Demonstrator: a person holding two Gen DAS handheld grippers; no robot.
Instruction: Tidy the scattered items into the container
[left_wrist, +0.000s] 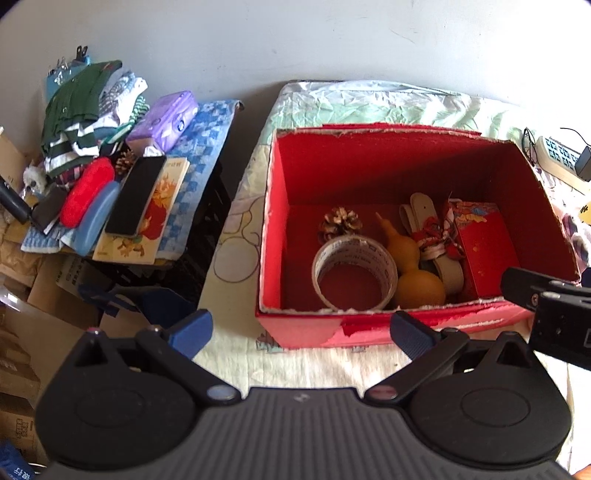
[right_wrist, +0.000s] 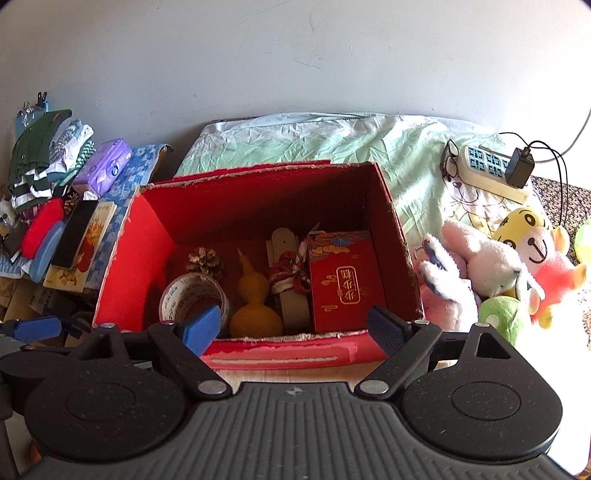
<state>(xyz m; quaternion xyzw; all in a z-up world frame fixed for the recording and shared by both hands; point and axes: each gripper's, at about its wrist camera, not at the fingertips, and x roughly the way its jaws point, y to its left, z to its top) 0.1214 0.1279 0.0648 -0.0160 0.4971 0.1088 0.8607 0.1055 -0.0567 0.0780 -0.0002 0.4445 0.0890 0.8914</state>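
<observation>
A red cardboard box is seen standing open on a pale patterned bedcover, with both grippers held just near of its torn front rim. The left gripper is shown with its blue-padded fingers spread wide and nothing between them; the right gripper is likewise spread and empty, its left pad overlapping the box's near wall in the right wrist view.

Five items are seen on the box floor. A roll of clear tape is set at the near left, with a pine cone just behind it. A yellow gourd lies to the right of the tape, touching it. A beige strap, bound with a red-and-white cord, is laid beside the gourd, and a red packet with gold lettering is propped against the right wall.

Outside the box, plush toys are heaped on the cover to the right, with a power strip farther back. On the left, a cluttered stand is seen bearing folded clothes, a purple tissue pack and a picture book.
</observation>
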